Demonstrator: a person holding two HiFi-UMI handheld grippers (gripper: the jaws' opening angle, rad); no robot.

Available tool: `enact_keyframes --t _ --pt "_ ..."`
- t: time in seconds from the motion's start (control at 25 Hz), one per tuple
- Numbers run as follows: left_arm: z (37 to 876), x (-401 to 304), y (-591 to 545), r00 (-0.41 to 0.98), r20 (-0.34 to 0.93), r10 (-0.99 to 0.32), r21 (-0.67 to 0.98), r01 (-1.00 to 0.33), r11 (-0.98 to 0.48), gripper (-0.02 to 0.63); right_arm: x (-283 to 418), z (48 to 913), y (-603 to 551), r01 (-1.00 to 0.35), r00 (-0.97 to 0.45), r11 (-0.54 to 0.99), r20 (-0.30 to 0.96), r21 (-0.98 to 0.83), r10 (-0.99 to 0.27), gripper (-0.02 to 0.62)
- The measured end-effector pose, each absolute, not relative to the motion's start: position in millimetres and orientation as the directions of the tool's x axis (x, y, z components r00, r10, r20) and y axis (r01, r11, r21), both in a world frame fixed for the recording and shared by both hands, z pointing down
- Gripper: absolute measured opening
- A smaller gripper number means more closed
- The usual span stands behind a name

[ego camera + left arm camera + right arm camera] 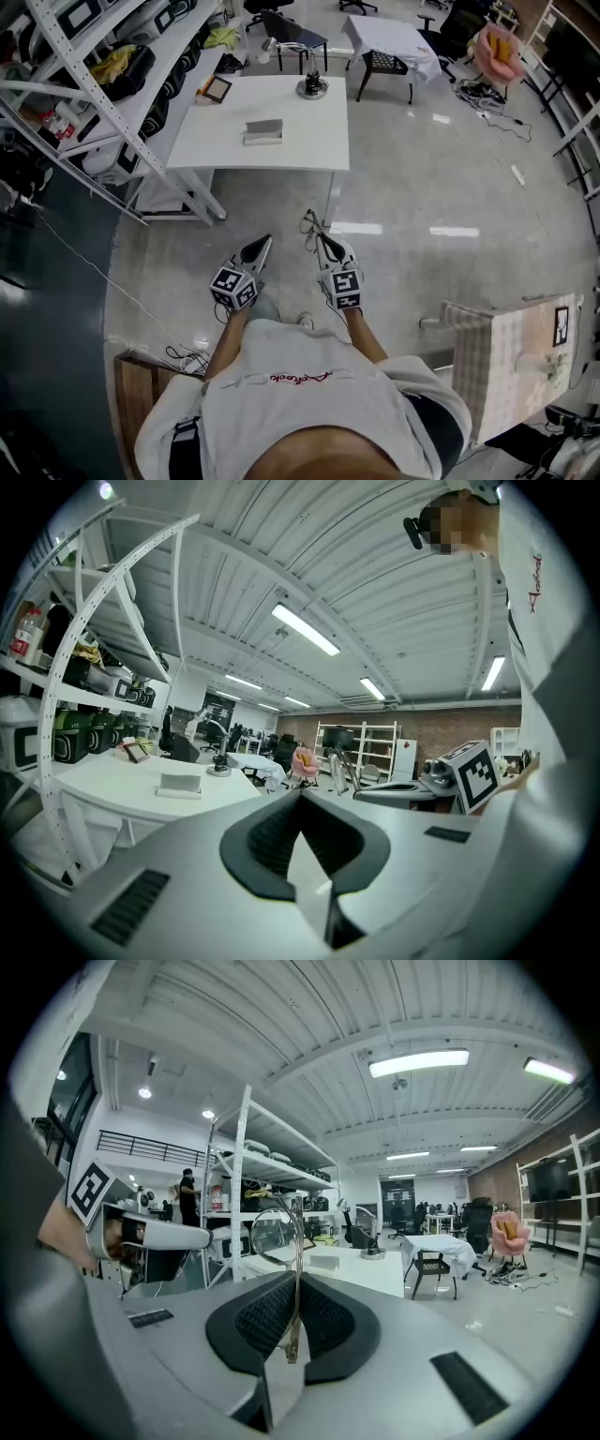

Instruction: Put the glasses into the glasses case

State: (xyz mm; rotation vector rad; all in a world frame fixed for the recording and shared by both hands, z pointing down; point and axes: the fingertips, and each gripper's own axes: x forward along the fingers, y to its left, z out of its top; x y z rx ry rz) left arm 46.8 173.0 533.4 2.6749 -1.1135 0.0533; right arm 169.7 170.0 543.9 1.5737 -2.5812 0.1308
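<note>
My right gripper (322, 242) is shut on the thin-framed glasses (312, 225), which stick up past its tip; in the right gripper view the temple is pinched between the pads and a clear lens (270, 1230) stands above them. Beside it, my left gripper (260, 247) is shut with nothing in it. Both point level toward the white table (309, 127) some way ahead across the floor. The grey glasses case (263, 131) lies closed near the table's middle, and shows small as the case (180, 785) in the left gripper view.
A round-based object (312, 87) and a small framed panel (217, 89) sit at the table's far edge. White shelving (112, 84) full of gear runs along the left. A cloth-covered small table (511, 361) stands at the right, and a draped table with chairs (389, 42) stands behind.
</note>
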Motion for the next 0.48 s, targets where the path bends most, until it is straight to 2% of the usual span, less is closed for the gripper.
enact_keyframes --t 0.48 --pt "526 50 136 0.714 0.111 -0.691 0.187 -0.698 -0.691 0.008 169 554 137 -0.887 -0.458 0.461 0.144 -0.013 -0.877 0.012"
